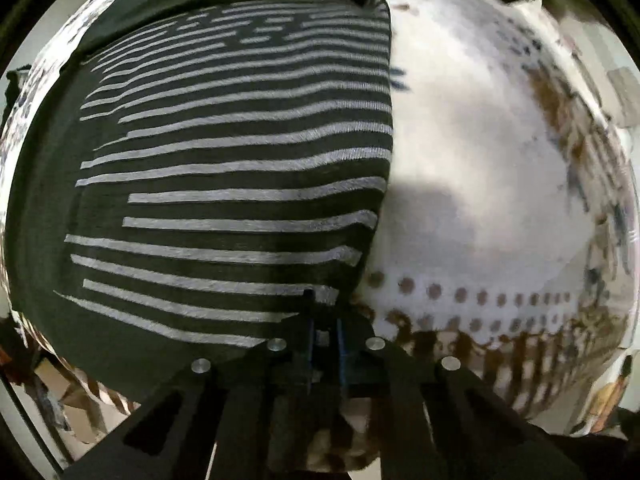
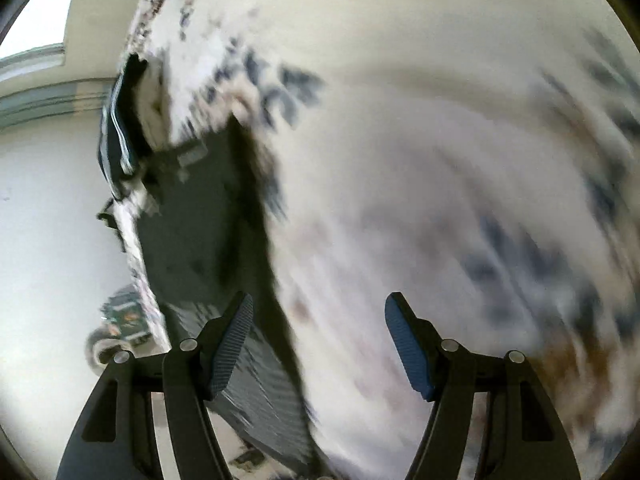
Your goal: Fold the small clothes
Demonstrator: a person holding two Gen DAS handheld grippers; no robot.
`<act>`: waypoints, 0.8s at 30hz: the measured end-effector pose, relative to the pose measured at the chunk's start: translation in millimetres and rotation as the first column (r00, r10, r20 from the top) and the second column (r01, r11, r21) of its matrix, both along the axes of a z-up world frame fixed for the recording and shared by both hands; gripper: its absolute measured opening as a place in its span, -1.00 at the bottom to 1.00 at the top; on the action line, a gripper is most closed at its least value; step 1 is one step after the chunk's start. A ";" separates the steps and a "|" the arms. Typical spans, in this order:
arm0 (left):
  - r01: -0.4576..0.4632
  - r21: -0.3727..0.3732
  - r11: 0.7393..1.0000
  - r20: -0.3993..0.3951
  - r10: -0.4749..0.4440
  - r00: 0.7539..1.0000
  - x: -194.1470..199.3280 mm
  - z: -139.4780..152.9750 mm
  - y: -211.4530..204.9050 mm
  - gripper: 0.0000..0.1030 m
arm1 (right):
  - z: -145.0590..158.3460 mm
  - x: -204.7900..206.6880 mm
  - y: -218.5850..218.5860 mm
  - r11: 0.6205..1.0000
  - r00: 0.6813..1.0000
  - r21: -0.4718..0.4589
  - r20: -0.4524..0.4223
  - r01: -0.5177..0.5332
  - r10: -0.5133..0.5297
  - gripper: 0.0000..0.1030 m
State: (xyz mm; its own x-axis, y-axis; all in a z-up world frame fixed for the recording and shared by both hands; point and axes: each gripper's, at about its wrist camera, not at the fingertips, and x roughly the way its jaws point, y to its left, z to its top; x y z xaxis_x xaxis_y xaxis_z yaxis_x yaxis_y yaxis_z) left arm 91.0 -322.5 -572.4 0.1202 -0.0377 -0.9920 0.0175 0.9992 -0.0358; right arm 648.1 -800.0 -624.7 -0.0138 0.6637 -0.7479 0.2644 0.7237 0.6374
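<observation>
The dark garment (image 1: 224, 184), printed with pale horizontal stripes, lies spread flat on a white patterned cloth (image 1: 472, 152) that covers the surface beneath it. In the left wrist view it fills the left and middle of the picture, with its right edge running down the centre and the white cloth bare beside it. The left gripper (image 1: 325, 320) points down at the garment's near corner, its jaws drawn together on the dark fabric there, so that it pinches the garment's edge. The cloth near that corner carries rows of brown dots (image 1: 460, 294) and brown stripes below them. In the right wrist view, which is smeared by motion, the right gripper (image 2: 320, 336) hangs over the white cloth with its blue-padded fingers (image 2: 408, 344) standing well apart and nothing between them. The garment shows there as a dark shape to the left of the fingers, its striped part near the left finger.
</observation>
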 end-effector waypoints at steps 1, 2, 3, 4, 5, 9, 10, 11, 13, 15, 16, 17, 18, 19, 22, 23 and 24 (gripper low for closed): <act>-0.006 -0.003 1.000 0.008 0.006 1.000 -0.9 6.4 3.7 -0.90 | -6.3 15.6 6.6 1.000 1.000 0.019 -0.002 0.009 -0.009 0.37; -0.014 -0.005 1.000 0.015 0.015 1.000 -1.5 11.6 7.7 -0.90 | -17.8 40.0 17.8 0.999 1.000 0.049 -0.018 0.008 -0.007 0.37; -0.029 -0.015 0.999 0.017 0.029 0.999 -1.8 17.7 11.8 -0.90 | -24.1 54.4 24.7 0.998 1.000 0.060 -0.025 0.014 -0.012 0.37; -0.053 -0.021 0.998 0.021 0.054 0.998 -0.8 25.3 19.1 -0.90 | -33.6 71.7 34.1 0.998 0.999 0.066 -0.035 0.017 -0.014 0.37; -0.072 -0.027 0.997 0.027 0.073 0.997 -0.1 31.6 26.0 -0.90 | -41.2 82.8 43.6 0.998 0.998 0.065 -0.056 -0.001 0.005 0.37; -0.166 -0.061 0.984 0.035 0.168 0.985 6.6 58.0 54.0 -0.90 | -37.8 101.5 81.0 0.994 0.994 -0.040 -0.054 -0.099 0.097 -0.89; -0.185 -0.071 0.980 0.042 0.188 0.981 7.1 66.4 61.6 -0.90 | -29.2 103.6 87.6 0.990 0.993 -0.078 -0.031 -0.120 0.118 -0.89; -0.200 -0.075 0.977 0.055 0.204 0.977 7.3 75.7 68.7 -0.90 | -20.3 105.4 93.7 0.984 0.990 -0.109 -0.016 -0.139 0.138 -0.89; -0.212 -0.066 0.975 0.081 0.217 0.973 9.0 90.2 75.4 -0.90 | 3.0 109.2 105.1 0.979 0.988 -0.134 0.009 -0.154 0.157 -0.90; -0.233 -0.063 0.970 0.113 0.239 0.964 10.3 106.4 92.6 -0.90 | 30.9 110.0 119.8 0.971 0.983 -0.164 0.035 -0.173 0.181 -0.90; -0.242 -0.064 0.968 0.122 0.249 0.961 10.5 111.7 104.0 -0.90 | 45.9 109.1 127.1 0.965 0.979 -0.184 0.048 -0.185 0.197 -0.90; -0.254 -0.066 0.965 0.132 0.261 0.956 8.1 121.2 120.0 -0.90 | 60.6 110.0 136.1 0.963 0.977 -0.191 0.060 -0.192 0.207 -0.90; -0.270 -0.072 0.960 0.142 0.278 0.950 6.3 125.0 132.9 -0.90 | 78.2 110.9 147.9 0.960 0.973 -0.194 0.077 -0.201 0.219 -0.90; -0.287 -0.076 0.955 0.149 0.296 0.944 6.6 128.4 148.1 -0.90 | 96.1 111.0 160.8 0.957 0.968 -0.201 0.095 -0.211 0.234 -0.90; -0.327 -0.067 0.943 0.141 0.333 0.932 4.5 129.3 193.9 -0.90 | 142.2 107.8 204.7 0.937 0.944 -0.239 0.148 -0.254 0.293 -0.90; -0.340 -0.072 0.938 0.141 0.347 0.927 3.6 129.7 211.6 -0.90 | 155.0 108.4 227.3 0.931 0.939 -0.254 0.156 -0.262 0.307 -0.90; -0.357 -0.082 0.930 0.143 0.366 0.920 2.1 129.0 229.6 -0.90 | 165.6 108.1 249.9 0.925 0.934 -0.269 0.164 -0.268 0.318 -0.90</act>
